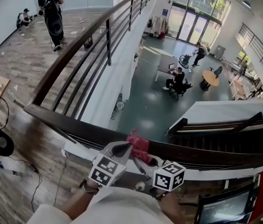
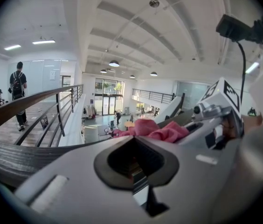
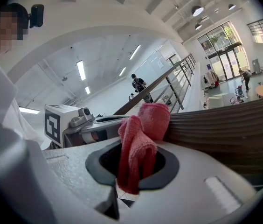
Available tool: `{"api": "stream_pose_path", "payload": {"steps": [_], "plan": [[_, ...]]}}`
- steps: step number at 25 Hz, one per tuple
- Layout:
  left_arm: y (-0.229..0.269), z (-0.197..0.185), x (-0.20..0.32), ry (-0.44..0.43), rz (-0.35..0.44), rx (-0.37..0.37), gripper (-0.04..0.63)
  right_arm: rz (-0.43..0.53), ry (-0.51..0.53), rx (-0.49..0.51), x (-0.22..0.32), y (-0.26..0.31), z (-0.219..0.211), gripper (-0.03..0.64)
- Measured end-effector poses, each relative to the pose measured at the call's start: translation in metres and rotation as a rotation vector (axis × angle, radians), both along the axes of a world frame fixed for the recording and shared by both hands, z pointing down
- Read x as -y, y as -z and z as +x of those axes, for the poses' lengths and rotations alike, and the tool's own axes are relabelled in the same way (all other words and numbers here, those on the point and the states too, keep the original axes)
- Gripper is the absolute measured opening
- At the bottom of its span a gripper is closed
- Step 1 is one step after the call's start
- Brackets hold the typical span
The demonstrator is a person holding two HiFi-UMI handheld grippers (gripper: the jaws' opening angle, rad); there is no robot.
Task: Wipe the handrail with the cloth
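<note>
Up close: gripping the cloth (image 3: pixel 143 134) tight in the right gripper (image 3: pixel 134 171), red bunch poking up through the jaws and lying on top of the handrail (image 1: pixel 75 125). Just left of it, holding the left gripper (image 2: pixel 136 160) closed on nothing, close beside the cloth. Way off far left, spotting a person (image 1: pixel 52 13) with a backpack.

Bright daylight from the glass doors (image 1: pixel 187 24) and ceiling strips (image 3: pixel 81 70); strong fisheye bending, dark corners, blurred near edges.
</note>
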State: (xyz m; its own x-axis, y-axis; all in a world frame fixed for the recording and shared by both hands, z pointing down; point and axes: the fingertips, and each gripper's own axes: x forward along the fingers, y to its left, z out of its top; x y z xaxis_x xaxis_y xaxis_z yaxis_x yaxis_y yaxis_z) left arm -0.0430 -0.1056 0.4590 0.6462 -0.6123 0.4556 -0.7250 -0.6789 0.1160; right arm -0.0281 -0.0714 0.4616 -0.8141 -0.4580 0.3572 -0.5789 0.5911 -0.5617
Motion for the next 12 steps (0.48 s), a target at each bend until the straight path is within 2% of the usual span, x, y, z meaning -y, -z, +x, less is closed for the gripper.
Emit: {"api": "stream_pose_path", "payload": {"steps": [12], "plan": [[0.002,-0.03,0.004,0.06,-0.009,-0.017,0.005,0.003,0.07,0.006,0.003,0.003,-0.027,0.061]]}}
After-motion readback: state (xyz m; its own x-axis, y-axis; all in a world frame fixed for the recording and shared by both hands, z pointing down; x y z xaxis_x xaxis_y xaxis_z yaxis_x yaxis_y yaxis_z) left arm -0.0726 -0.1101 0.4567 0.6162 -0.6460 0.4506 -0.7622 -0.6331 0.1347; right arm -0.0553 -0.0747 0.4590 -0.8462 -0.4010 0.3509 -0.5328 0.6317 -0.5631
